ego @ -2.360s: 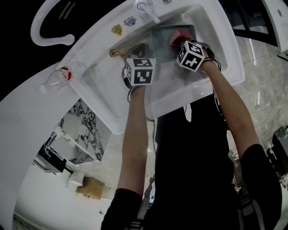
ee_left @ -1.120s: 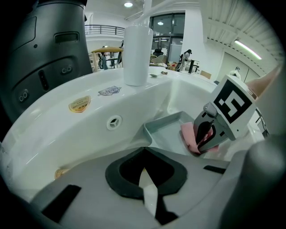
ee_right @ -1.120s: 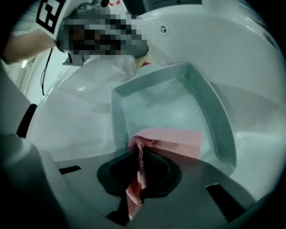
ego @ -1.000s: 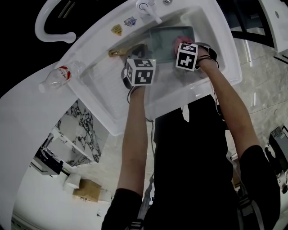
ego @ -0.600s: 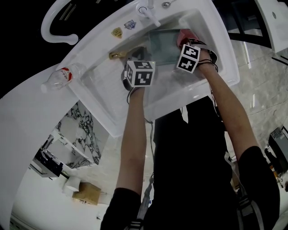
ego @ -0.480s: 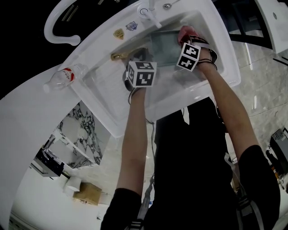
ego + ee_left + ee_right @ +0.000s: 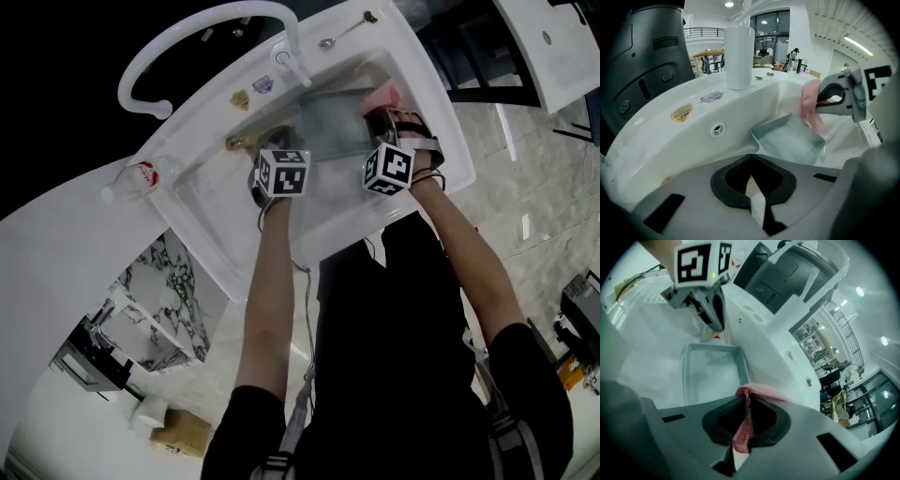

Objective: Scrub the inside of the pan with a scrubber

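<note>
A grey rectangular pan (image 7: pixel 328 117) lies in the white sink (image 7: pixel 309 239). My left gripper (image 7: pixel 272 142) sits at the pan's left corner, jaws shut, apparently on the brass handle (image 7: pixel 239 142) that sticks out to its left. The grip itself is hidden under the jaws in the left gripper view, where the pan (image 7: pixel 792 140) lies just ahead. My right gripper (image 7: pixel 380 117) is shut on a pink mesh scrubber (image 7: pixel 384 94) at the pan's right end. In the right gripper view the scrubber (image 7: pixel 757 392) is pinched between the jaws, above the pan (image 7: pixel 710 373).
A curved white faucet (image 7: pixel 202 23) rises behind the basin, with its base (image 7: pixel 739 56) close by. A plastic bottle (image 7: pixel 141 175) lies on the counter at left. A spoon (image 7: pixel 342 33) rests on the far rim. The sink's overflow hole (image 7: pixel 718 130) faces the left gripper.
The right gripper carried the scrubber from the pan's middle toward its right end. The left gripper stayed at the pan's left corner. The head camera shifted, so the sink sits lower in view.
</note>
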Demonstrator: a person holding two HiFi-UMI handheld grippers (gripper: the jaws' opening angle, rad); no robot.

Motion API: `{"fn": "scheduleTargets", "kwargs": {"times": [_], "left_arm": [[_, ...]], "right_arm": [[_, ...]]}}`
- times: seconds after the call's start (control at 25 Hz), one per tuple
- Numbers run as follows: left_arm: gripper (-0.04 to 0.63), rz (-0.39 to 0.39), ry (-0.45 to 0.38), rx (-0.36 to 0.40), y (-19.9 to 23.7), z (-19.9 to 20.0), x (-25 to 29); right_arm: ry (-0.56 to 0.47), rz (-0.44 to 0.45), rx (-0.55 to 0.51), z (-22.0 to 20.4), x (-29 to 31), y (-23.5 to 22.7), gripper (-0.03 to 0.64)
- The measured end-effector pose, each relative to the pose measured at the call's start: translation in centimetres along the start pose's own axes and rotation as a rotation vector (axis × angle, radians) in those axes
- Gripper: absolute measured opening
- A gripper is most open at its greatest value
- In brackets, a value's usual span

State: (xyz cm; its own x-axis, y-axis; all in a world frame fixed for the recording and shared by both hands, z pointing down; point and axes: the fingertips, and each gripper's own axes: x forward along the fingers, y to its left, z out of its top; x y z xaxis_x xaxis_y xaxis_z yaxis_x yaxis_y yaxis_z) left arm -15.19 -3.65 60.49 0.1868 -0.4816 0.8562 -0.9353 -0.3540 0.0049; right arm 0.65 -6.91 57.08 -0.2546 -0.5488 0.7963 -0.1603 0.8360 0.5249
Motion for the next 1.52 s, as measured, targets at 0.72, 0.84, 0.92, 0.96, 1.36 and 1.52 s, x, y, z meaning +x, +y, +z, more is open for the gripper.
{"fn": "scheduleTargets", "kwargs": {"times": [0.72, 0.84, 0.92, 0.96, 1.36, 1.52], "left_arm": [[0.032, 0.125, -0.345, -0.056, -15.1, 7.6, -16.5], [0.032, 0.171, -0.418, -0.114, -18.7, 8.2, -20.4], [0.032, 0.210, -0.467, -0.142, -20.9, 8.7, -22.7], [0.032, 0.230, -0.491, -0.155, -21.9, 8.9, -23.9], [0.032, 0.403, -0.689, -0.236, -29.1, 10.0, -35.7], [0.032, 0.463, -0.746, -0.247, -29.7, 10.0, -39.5]], "right_arm": [[-0.449, -0.447, -0.157, -3.3, -23.6, -7.2, 0.037], [-0.568, -0.452, -0.103, -5.4, -27.9, -8.8, 0.037], [-0.637, -0.444, -0.085, -7.0, -30.5, -9.7, 0.037], [-0.666, -0.438, -0.082, -7.8, -31.7, -10.1, 0.037], [-0.856, -0.367, -0.053, -12.9, -40.6, -11.6, 0.037], [-0.913, -0.314, 0.029, -13.2, -42.0, -12.1, 0.037]]}}
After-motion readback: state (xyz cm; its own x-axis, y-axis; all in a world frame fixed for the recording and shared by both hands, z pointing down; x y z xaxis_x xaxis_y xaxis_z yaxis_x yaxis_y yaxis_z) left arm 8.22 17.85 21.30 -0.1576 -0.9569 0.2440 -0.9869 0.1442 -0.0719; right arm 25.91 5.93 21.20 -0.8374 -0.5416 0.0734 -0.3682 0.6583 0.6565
